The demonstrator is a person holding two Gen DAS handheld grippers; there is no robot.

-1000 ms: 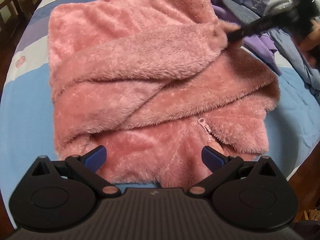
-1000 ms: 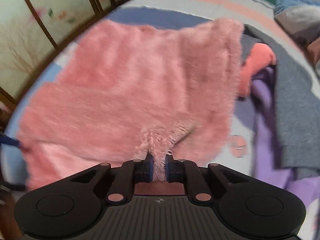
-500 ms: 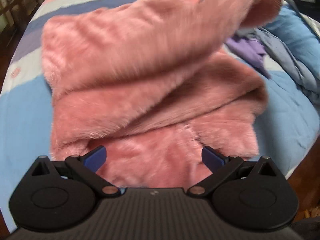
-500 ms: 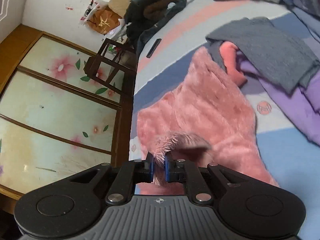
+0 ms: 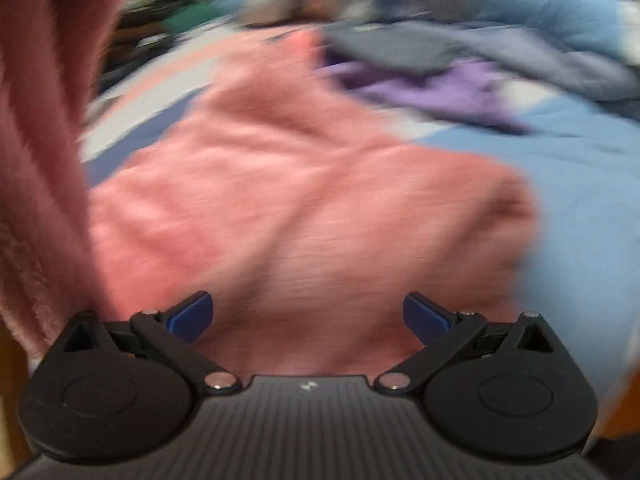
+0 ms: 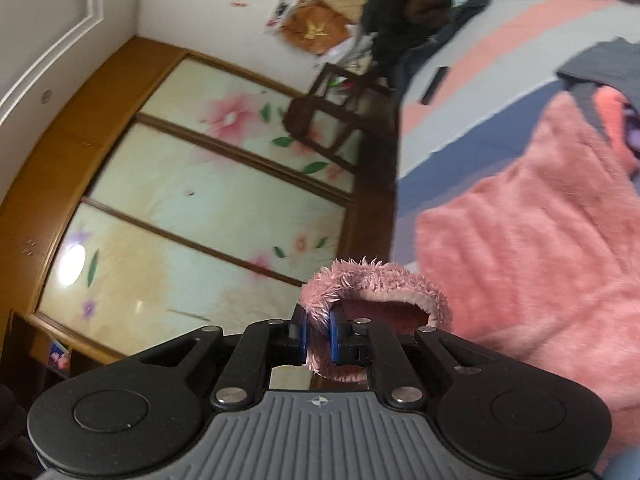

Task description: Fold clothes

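Note:
A fluffy pink fleece jacket lies on the bed; the left wrist view is blurred. Part of it hangs lifted at the left edge of the left wrist view. My left gripper is open and empty, just above the jacket's near edge. My right gripper is shut on the jacket's sleeve cuff and holds it up off the bed, to the left of the jacket's body.
A pile of purple and grey clothes lies beyond the jacket on the striped blue bedcover. In the right wrist view a wooden wardrobe with floral panels stands left of the bed, with a wooden chair beside it.
My right gripper has lifted the cuff high and swung it left over the jacket. My left gripper has moved forward and turned right, still open.

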